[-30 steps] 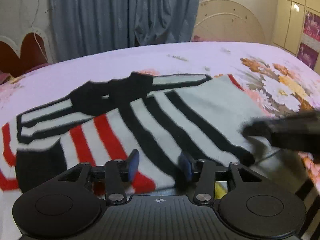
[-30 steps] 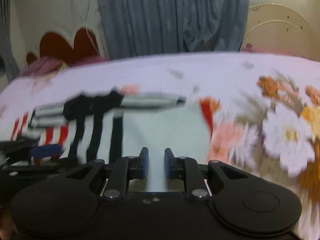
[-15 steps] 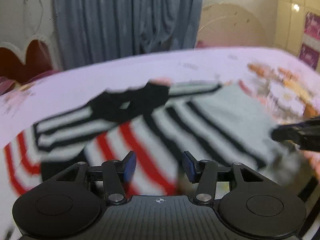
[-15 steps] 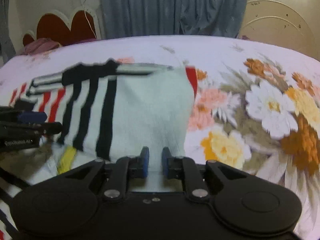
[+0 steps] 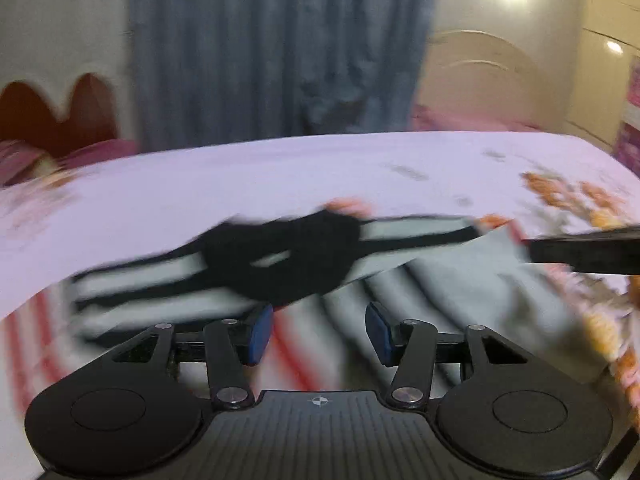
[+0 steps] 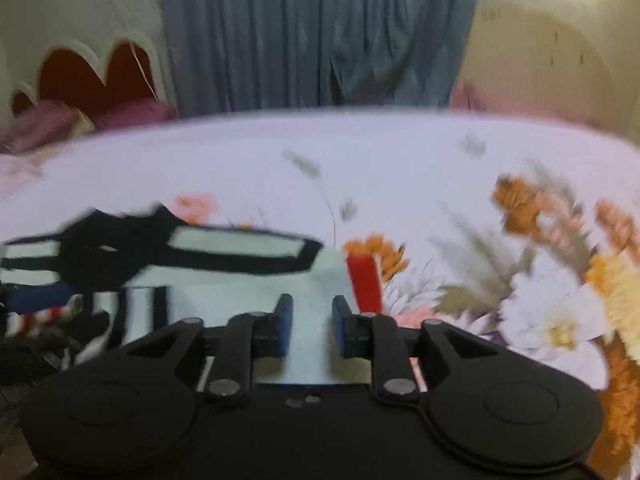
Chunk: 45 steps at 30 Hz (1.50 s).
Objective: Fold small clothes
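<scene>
My right claw [image 6: 312,330] has just been opening, releasing the white knit garment with black and red stripes [image 6: 240,280]; left claw [image 5: 318,334] gapes empty. This fold looks laid.

Garment [image 5: 400,300] lies on the bed [image 5: 240,184] (curtain [image 5: 280,52] behind).

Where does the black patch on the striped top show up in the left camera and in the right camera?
Left wrist view: the black patch sits at centre, just above the fingers.
Right wrist view: it lies at the left edge, mid-height.
Shared landmark: the blue-grey curtain behind the bed.
</scene>
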Motion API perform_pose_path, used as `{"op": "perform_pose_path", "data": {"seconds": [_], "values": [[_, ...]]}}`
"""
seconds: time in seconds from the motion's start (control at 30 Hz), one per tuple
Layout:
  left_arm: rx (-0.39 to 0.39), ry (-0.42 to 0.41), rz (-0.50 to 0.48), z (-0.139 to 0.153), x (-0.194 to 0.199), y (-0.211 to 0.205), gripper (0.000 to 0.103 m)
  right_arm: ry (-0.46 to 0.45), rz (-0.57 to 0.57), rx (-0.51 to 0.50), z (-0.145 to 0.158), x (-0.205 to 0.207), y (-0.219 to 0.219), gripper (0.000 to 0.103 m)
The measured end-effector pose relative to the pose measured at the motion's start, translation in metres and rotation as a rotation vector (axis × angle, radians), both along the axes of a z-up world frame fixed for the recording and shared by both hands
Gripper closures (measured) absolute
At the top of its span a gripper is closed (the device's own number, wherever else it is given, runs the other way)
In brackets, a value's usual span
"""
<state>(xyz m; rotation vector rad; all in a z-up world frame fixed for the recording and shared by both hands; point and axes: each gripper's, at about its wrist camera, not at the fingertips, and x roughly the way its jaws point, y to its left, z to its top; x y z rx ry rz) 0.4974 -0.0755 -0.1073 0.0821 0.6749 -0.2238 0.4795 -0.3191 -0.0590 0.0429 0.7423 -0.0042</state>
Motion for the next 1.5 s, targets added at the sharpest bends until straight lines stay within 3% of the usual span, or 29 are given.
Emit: {"op": "perform_pose_path", "data": {"seconds": [0.03, 0.07, 0.1, 0.17, 0.2, 0.27, 0.37, 0.43, 0.5, 0.57, 0.63, 0.7, 0.87, 0.97, 1.0, 1.23, 1.27, 1.3, 1.33, 1.4, 1.5], "values": [[0.028, 0.01, 0.039, -0.007, -0.006, 0.012, 0.052, 0.002, 0.008, 0.005, -0.003, -0.012, -0.001, 0.071], [0.075, 0.083, 0.074, -0.022, -0.004, 0.02, 0.052, 0.035, 0.015, -0.006, -0.013, -0.015, 0.0, 0.068], [0.048, 0.088, 0.078, -0.03, -0.005, 0.027, 0.049, 0.11, 0.01, -0.036, -0.03, -0.014, 0.005, 0.067], [0.033, 0.093, 0.092, -0.026, -0.002, 0.028, 0.049, 0.097, 0.0, -0.148, -0.036, -0.014, 0.026, 0.066], [0.027, 0.1, 0.096, -0.022, -0.001, 0.027, 0.049, 0.092, -0.004, -0.18, -0.031, -0.011, 0.038, 0.07], [-0.021, 0.088, 0.105, -0.014, -0.004, 0.031, 0.049, 0.026, 0.032, -0.118, -0.014, -0.013, 0.055, 0.07], [-0.056, 0.057, 0.148, -0.007, -0.024, 0.053, 0.046, -0.009, 0.127, -0.121, -0.002, -0.017, 0.092, 0.067], [-0.067, 0.047, 0.219, -0.006, -0.042, 0.086, 0.028, 0.024, 0.171, -0.077, -0.003, -0.02, 0.108, 0.067], [-0.093, 0.062, 0.31, -0.005, -0.063, 0.126, 0.026, 0.03, 0.199, -0.074, -0.004, -0.024, 0.12, 0.067], [-0.165, 0.069, 0.409, -0.006, -0.088, 0.171, 0.026, 0.046, 0.221, -0.047, -0.003, -0.03, 0.134, 0.067], [-0.224, 0.053, 0.504, -0.007, -0.112, 0.21, 0.037, 0.087, 0.223, 0.011, -0.003, -0.035, 0.154, 0.067], [-0.292, 0.028, 0.614, -0.008, -0.138, 0.25, 0.038, 0.109, 0.236, 0.045, -0.004, -0.043, 0.178, 0.067], [-0.478, 0.02, 0.92, -0.026, -0.183, 0.351, 0.045, 0.105, 0.376, 0.029, 0.001, -0.056, 0.239, 0.067], [-0.659, 0.019, 0.943, -0.045, -0.189, 0.394, 0.046, 0.097, 0.394, 0.023, 0.004, -0.053, 0.259, 0.067], [-0.688, 0.014, 0.947, -0.047, -0.189, 0.404, 0.046, 0.092, 0.39, 0.013, 0.006, -0.051, 0.263, 0.067], [-0.746, -0.045, 1.006, -0.055, -0.174, 0.427, 0.046, 0.104, 0.167, 0.017, -0.001, -0.018, 0.235, 0.067], [-0.745, -0.052, 1.012, -0.054, -0.166, 0.427, 0.05, 0.1, 0.155, 0.012, -0.001, -0.017, 0.232, 0.067], [-0.73, -0.05, 1.021, -0.054, -0.161, 0.429, 0.078, 0.099, 0.144, 0.009, -0.001, -0.017, 0.229, 0.068], [-0.707, -0.022, 1.032, -0.055, -0.152, 0.431, 0.099, 0.101, 0.132, 0.005, -0.002, -0.016, 0.225, 0.068], [-0.74, -0.019, 1.039, -0.056, -0.148, 0.437, 0.099, 0.109, 0.11, 0.001, -0.004, -0.017, 0.22, 0.068], [-0.631, -0.069, 0.96, -0.035, -0.135, 0.418, 0.099, 0.118, 0.082, -0.005, -0.007, -0.02, 0.212, 0.068]]}}
